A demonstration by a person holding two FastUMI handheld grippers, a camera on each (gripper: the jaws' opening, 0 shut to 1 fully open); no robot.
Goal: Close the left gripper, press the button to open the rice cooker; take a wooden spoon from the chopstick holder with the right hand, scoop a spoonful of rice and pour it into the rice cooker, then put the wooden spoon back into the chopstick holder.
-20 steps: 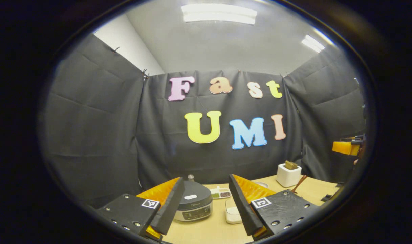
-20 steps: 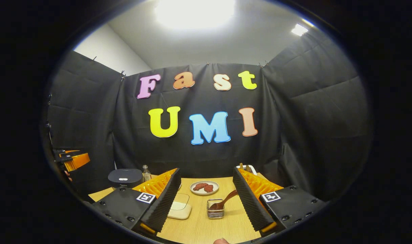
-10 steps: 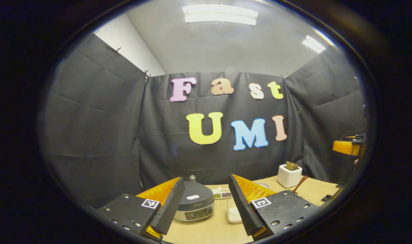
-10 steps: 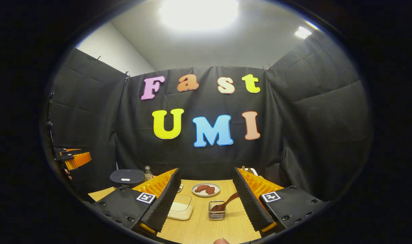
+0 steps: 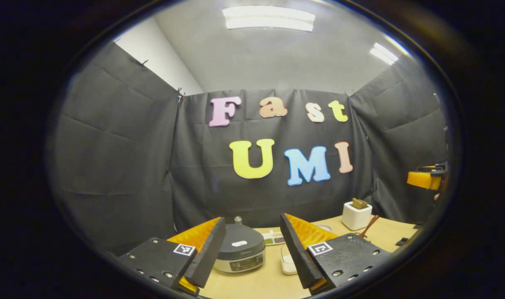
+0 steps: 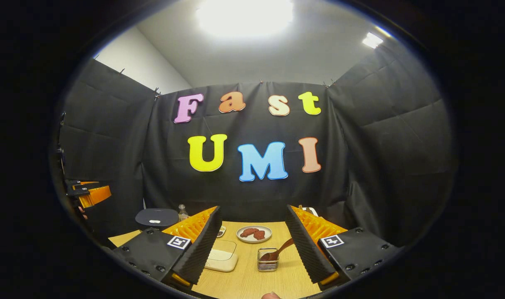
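A: What has been changed since a second ago?

B: Little. In the left gripper view the rice cooker (image 5: 239, 254) is seen slightly lower and nearer the middle between the fingers, so the left gripper (image 5: 252, 245) has been shifted a touch. In the right gripper view the chopstick holder (image 6: 268, 259) has likewise been brought slightly lower.

A: How are the fingers held?

B: Both pairs are spread wide, with nothing between them. The right gripper (image 6: 252, 243) is held above the counter (image 6: 252, 278).

A: Where are the task's things?

B: The rice cooker stands shut on the counter at the left. The wooden spoon (image 6: 279, 251) is leaned in the wire chopstick holder, bowl down, handle tilted to the right. A clear lidded container (image 6: 222, 260) is set just left of the holder, and a plate (image 6: 254, 234) of reddish food lies behind them.
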